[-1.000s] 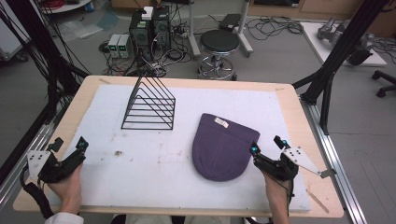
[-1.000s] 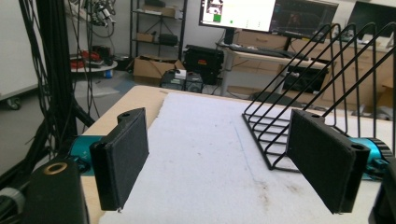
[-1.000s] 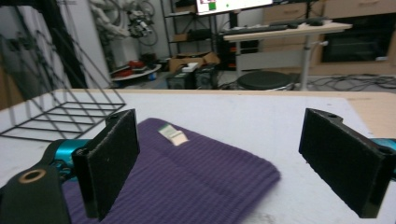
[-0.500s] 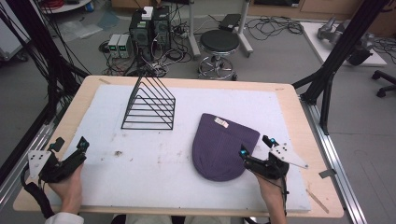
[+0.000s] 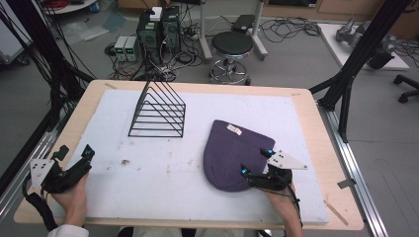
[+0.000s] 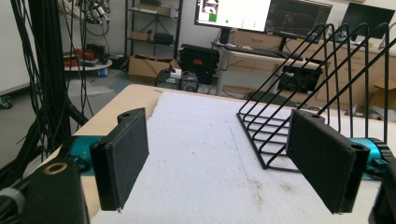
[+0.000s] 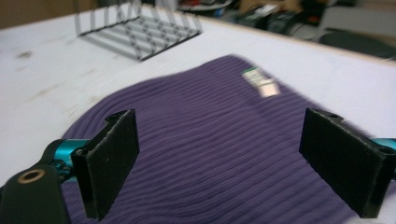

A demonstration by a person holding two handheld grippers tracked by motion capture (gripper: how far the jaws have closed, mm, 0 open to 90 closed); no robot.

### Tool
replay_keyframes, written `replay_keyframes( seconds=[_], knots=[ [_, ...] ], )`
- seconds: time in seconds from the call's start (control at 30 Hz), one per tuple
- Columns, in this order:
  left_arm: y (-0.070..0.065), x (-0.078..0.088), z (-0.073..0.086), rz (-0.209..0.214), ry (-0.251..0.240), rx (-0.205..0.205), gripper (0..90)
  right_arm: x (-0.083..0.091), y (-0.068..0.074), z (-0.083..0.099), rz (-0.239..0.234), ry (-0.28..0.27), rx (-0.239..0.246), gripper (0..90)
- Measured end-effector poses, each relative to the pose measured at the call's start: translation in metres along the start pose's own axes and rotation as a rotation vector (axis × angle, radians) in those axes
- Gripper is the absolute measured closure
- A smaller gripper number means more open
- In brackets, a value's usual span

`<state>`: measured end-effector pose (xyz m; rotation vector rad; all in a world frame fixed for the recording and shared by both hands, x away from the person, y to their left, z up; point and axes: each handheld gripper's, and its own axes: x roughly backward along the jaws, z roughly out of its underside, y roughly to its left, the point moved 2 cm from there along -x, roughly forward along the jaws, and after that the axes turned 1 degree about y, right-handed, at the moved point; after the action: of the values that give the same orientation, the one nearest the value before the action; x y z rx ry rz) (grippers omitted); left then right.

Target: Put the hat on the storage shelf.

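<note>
A purple knitted beanie lies flat on the white table cover, right of centre, with a small white label near its far edge. My right gripper stands open over the beanie's near right edge, jaws wide apart. From the right gripper view the ribbed beanie spreads between and beyond the two black pads. My left gripper rests open at the table's near left corner, nothing between its pads. A black wire rack stands at the back left, also ahead in the left gripper view.
The white foam cover lies over most of the wooden table. Black frame posts rise at both sides. On the floor behind the table are a stool, computer boxes and cables.
My right gripper has moved left and inward from the table's right edge onto the beanie's near right edge, turning toward it. The left gripper has stayed put.
</note>
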<state>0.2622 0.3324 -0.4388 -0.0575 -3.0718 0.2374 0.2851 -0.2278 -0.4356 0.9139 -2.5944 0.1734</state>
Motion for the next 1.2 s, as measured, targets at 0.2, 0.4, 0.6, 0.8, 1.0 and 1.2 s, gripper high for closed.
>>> replay_keyframes(
  seconds=[0.2,0.4,0.6,0.8,1.0,1.2],
  knots=[
    [0.000,0.000,0.000,0.003,0.002,0.003,21.5,-0.006,0.002,0.003,-0.066,0.042,0.022,11.4],
    [0.001,-0.001,0.001,0.009,0.006,0.020,21.5,-0.012,0.007,0.005,-0.116,0.085,0.059,11.4],
    [0.003,-0.001,0.001,0.014,0.013,0.036,21.5,-0.015,0.011,0.008,-0.183,0.121,0.091,11.4],
    [0.004,-0.002,0.002,0.018,0.012,0.052,21.6,-0.018,0.014,0.011,-0.254,0.154,0.137,11.4],
    [0.004,-0.002,0.002,0.019,0.015,0.048,21.6,-0.018,0.010,0.017,-0.300,0.203,0.176,11.4],
    [0.004,-0.002,0.002,0.020,0.015,0.053,21.7,-0.013,0.011,0.017,-0.350,0.206,0.238,11.4]
  ],
)
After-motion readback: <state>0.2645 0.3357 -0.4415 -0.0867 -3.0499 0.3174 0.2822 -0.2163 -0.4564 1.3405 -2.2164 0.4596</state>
